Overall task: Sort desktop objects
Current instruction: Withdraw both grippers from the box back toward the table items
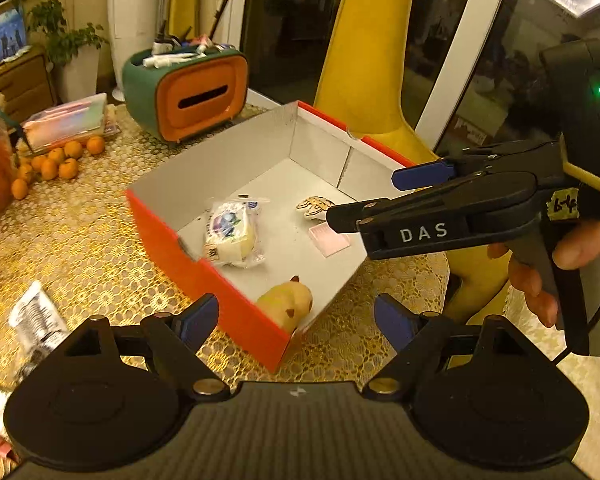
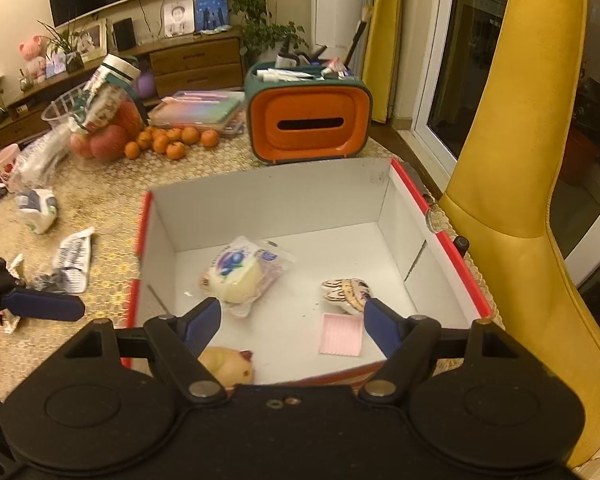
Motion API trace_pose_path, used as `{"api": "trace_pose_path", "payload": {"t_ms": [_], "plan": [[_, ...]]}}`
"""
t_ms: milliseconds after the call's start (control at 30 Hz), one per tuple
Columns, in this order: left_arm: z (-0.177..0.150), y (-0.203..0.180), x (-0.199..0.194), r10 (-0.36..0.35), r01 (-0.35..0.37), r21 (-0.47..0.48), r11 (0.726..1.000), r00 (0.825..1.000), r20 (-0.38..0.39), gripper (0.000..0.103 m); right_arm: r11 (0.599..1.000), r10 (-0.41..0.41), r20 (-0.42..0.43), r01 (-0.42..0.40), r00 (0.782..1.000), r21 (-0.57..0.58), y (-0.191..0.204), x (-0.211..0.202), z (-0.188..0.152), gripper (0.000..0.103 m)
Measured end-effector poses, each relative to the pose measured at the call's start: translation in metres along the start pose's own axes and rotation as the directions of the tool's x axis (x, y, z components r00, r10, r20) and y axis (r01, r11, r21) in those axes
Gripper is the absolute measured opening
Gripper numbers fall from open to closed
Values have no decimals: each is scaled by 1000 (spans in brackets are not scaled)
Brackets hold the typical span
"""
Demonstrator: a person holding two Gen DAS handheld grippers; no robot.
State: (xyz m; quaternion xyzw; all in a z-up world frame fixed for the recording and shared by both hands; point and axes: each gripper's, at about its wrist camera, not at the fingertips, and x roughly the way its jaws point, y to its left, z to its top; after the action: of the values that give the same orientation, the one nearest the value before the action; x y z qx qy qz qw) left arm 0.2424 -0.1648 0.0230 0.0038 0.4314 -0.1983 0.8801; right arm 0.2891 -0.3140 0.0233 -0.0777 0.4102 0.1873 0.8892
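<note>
While both claws hang above the table (image 2: 100, 208) with nothing between their blue pads, the red box (image 2: 444, 236) with its white inside sits open beneath them. The left claw (image 1: 296, 320) stands spread over the box's near corner, and the right claw (image 2: 292, 320) is likewise spread, its pads clear of everything below. In the left wrist view the right claw comes in from 3 o'clock, a hand (image 1: 548, 276) wrapped round its grip; in the right wrist view one blue pad of the left claw pokes in at 9 o'clock. Four things lie on the box floor: a wrapped snack packet (image 2: 236, 272) near the middle, a striped plush toy (image 2: 346, 290) at about 3 o'clock from it, a pink card (image 2: 340, 334) just beside that toy toward the near wall, and a yellow plush chick (image 2: 228, 366) in the near left corner. Outside the box, at 9 o'clock on the table, lie a crumpled printed wrapper (image 2: 74, 262) and a small white pack (image 2: 38, 208). Beyond the box at 12 o'clock stands an orange and green tissue holder (image 2: 308, 120) with tubes on top, and a heap of mandarins (image 2: 172, 142) lies at about 10 o'clock. A yellow chair (image 2: 512, 200) rises at 3 o'clock.
</note>
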Motion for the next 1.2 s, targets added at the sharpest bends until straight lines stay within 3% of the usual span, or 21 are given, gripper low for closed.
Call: {"api": "trace_pose_path", "payload": {"t_ms": [567,800,1200], "plan": [[-57,36,-70,80,-77,-33,997,989,121,85,995,87,84,-82,993,-63,80,-45,-13,80],[-85,56,-93,121,-114,-54,992,979,166,85,992,113,84,-107,990,-72,114,-44,-22,80],[-129,100,-100,168,-148,-125,981,972,167,85,985,160,84,-153,984,-84,158,-30,-32,82]]}}
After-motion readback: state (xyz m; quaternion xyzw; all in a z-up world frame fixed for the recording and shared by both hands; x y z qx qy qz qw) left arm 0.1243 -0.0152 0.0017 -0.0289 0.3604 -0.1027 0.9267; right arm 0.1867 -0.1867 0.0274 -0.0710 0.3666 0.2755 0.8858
